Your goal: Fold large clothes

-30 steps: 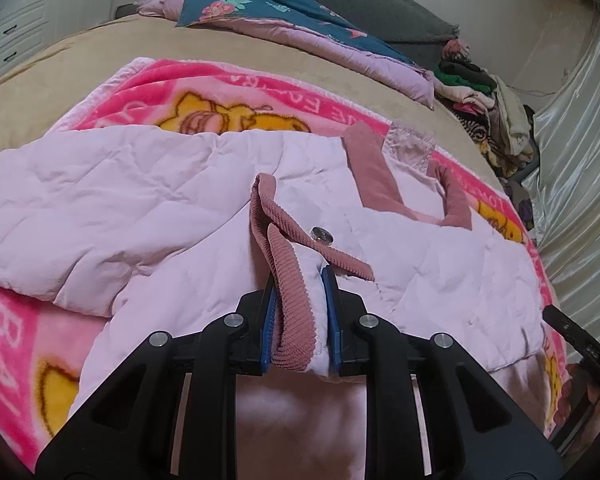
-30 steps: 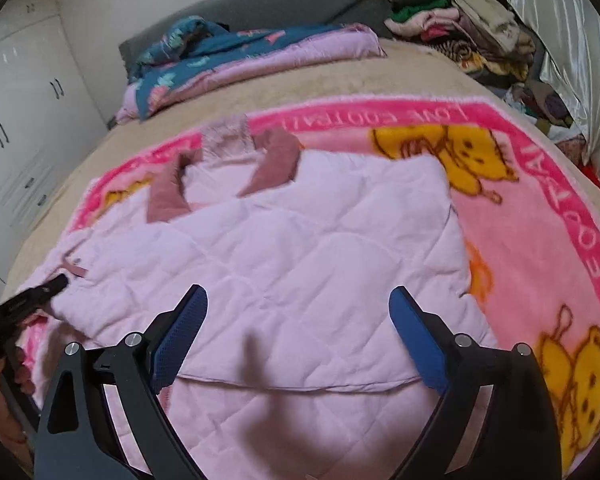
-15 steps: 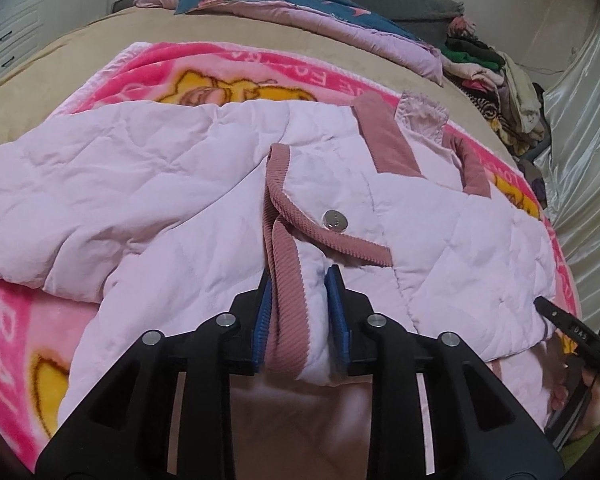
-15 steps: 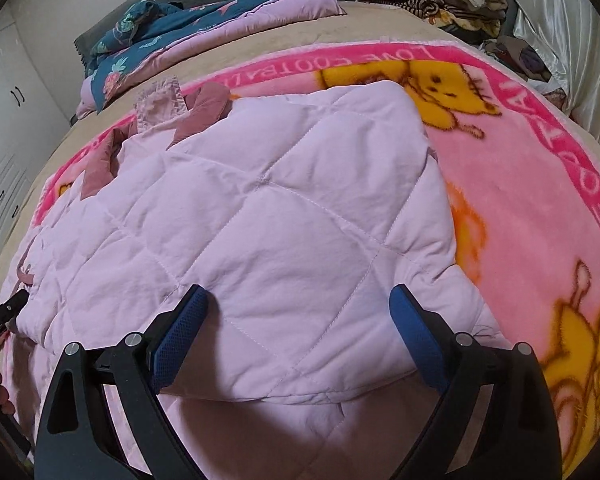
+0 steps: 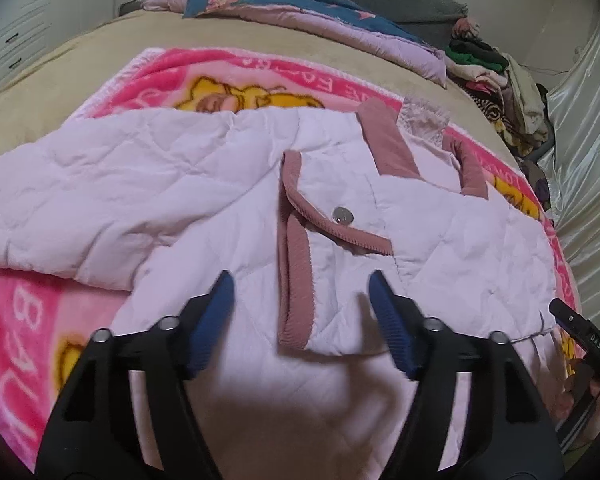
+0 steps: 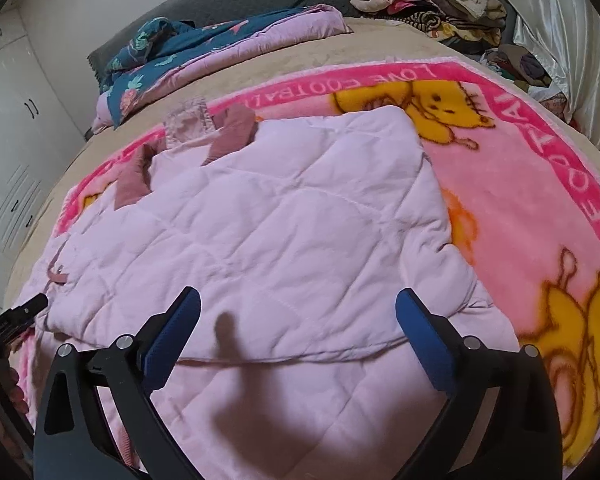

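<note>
Pink blanket (image 5: 32, 320) bears the jacket (image 5: 180, 184); left tongs (image 5: 300, 308) just released its cuff (image 5: 294, 280), right tongs (image 6: 298, 320) spread.

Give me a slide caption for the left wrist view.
Left gripper, jaws just opened, releases the corduroy-trimmed cuff onto the folded pink quilted jacket.

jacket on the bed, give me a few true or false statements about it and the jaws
1. The left gripper clamps the jacket's sleeve cuff. False: its jaws have just opened and the cuff lies free between them.
2. The right gripper is open above the pink quilted jacket. True.
3. The jacket lies on a plain white sheet. False: it lies on a pink cartoon blanket.
4. A metal snap shows on the cuff. True.
</note>
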